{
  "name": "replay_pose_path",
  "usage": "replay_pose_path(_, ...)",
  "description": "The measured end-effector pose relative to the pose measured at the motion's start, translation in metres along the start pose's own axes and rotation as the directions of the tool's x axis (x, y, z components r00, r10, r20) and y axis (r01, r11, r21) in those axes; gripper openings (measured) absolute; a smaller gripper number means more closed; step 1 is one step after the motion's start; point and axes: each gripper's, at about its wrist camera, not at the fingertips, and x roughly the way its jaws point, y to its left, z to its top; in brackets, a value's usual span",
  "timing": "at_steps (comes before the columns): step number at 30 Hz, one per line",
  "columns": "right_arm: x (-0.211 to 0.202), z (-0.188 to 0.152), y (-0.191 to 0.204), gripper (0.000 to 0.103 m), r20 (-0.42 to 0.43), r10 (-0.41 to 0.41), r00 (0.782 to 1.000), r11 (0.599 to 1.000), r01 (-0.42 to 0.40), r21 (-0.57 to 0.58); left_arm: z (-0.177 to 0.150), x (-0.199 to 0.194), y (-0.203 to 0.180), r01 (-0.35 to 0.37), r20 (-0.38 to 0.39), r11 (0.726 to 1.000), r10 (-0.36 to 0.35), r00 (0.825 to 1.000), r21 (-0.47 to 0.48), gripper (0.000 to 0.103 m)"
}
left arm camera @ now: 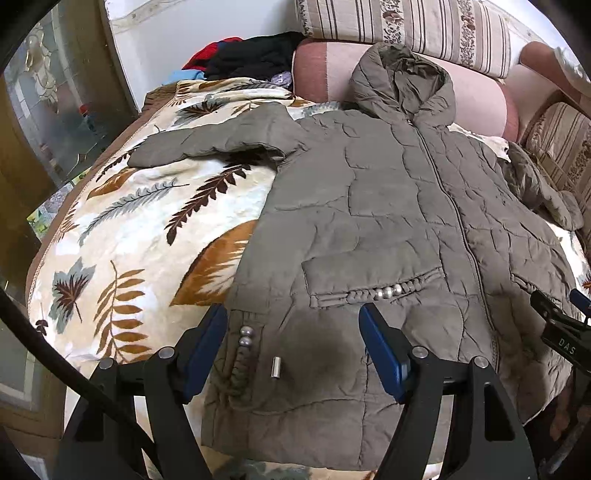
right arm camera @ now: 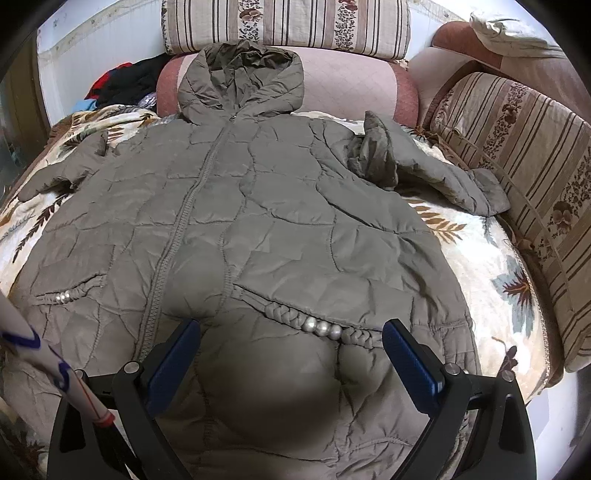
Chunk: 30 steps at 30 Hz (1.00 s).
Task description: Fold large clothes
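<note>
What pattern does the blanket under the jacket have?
The blanket is cream with brown, orange and grey-blue leaves, clearest in the left wrist view.

The quilted, hooded olive-grey puffer jacket [right arm camera: 258, 206] is showing silver beads [right arm camera: 321, 328] along its braided pocket trim. Under it, the cream plush blanket [left arm camera: 122, 236] is carrying brown, rust and grey-blue leaf prints. At the far side, beige cushions [right arm camera: 288, 26] are showing brown stripes and floral bands above a pink bolster [right arm camera: 351, 88]. Far left, a red, black and blue clothes pile [left arm camera: 243, 55] is lying. Both grippers' fingers [left arm camera: 384, 354] are wearing blue pads on black frames.
</note>
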Motion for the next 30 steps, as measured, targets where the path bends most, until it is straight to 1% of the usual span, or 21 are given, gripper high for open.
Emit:
replay_pose_path(11,0.007,-0.002,-0.008,0.100,-0.026,-0.021,0.999,1.000,0.021,0.012,-0.002,0.002,-0.011,-0.003,-0.011,1.000,0.003,1.000,0.018,0.073)
replay_pose_path(30,0.015,-0.004,-0.010,0.100,-0.054,-0.038,0.998,0.999,0.039,0.007,-0.002,0.007,-0.005,-0.017,-0.030,1.000,0.018,0.999,0.005,0.073)
